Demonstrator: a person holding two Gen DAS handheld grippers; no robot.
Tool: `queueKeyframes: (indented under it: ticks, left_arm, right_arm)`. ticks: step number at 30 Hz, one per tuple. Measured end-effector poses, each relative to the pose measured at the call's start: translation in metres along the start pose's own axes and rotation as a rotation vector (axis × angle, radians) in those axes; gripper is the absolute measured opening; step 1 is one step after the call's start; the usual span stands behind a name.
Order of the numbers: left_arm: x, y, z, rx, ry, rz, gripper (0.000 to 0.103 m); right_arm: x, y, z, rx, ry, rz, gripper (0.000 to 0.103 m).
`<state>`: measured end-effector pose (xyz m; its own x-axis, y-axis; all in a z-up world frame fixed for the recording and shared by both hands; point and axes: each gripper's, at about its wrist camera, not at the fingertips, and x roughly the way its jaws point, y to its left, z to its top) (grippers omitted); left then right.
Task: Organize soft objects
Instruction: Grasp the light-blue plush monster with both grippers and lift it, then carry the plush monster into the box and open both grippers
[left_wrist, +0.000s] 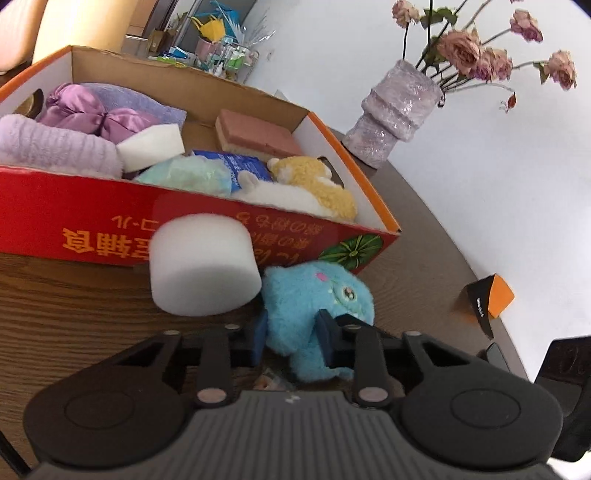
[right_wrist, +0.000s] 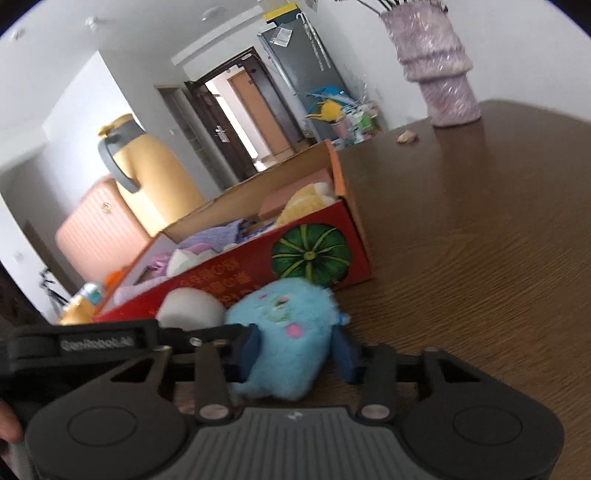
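Both wrist cameras sit low and close over the wooden table (left_wrist: 74, 302), angled downward. Each faces the blue plush toy (left_wrist: 317, 310) and red box (left_wrist: 74, 221); both views share these and the vase (right_wrist: 436, 66).

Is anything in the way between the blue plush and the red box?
Only the box's near wall, which the blue plush must clear. The white foam cylinder lies beside it, not across the path. Open room shows near the pink sponge.

My left tongs (left_wrist: 293, 341) hiding the blue plush toy's (left_wrist: 314, 302) lower half, red box (left_wrist: 74, 225) lettering partly behind the white sponge (left_wrist: 203, 264), right view blurred
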<state>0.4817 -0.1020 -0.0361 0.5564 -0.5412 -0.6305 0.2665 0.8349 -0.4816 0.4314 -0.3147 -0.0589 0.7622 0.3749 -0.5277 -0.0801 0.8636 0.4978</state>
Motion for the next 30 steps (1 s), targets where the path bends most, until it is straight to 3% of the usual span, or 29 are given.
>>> queueKeyframes:
  ticks: [7,12,20,24,30]
  left_arm:
    - [-0.031,-0.021,-0.011,0.062,-0.065,-0.029,0.022]
    - [-0.082,-0.041,-0.046,0.103,-0.125,-0.034,0.021]
    - [-0.160,-0.035,-0.113,0.060,-0.159,0.028,0.021]
    - [-0.185,-0.027,-0.133,0.040,-0.156,0.050,0.021]
    - [-0.217,-0.026,-0.149,0.041,-0.202,0.044,0.021]
  right_arm:
    - [-0.033,0.017,0.001,-0.103,-0.084,-0.012,0.033]
    - [-0.082,0.041,-0.015,-0.155,-0.120,0.005,0.033]
    - [-0.136,0.079,-0.074,-0.195,-0.086,0.084,0.033]
    - [-0.146,0.095,-0.097,-0.208,-0.044,0.105,0.033]
    - [-0.170,0.121,-0.116,-0.258,-0.061,0.111,0.033]
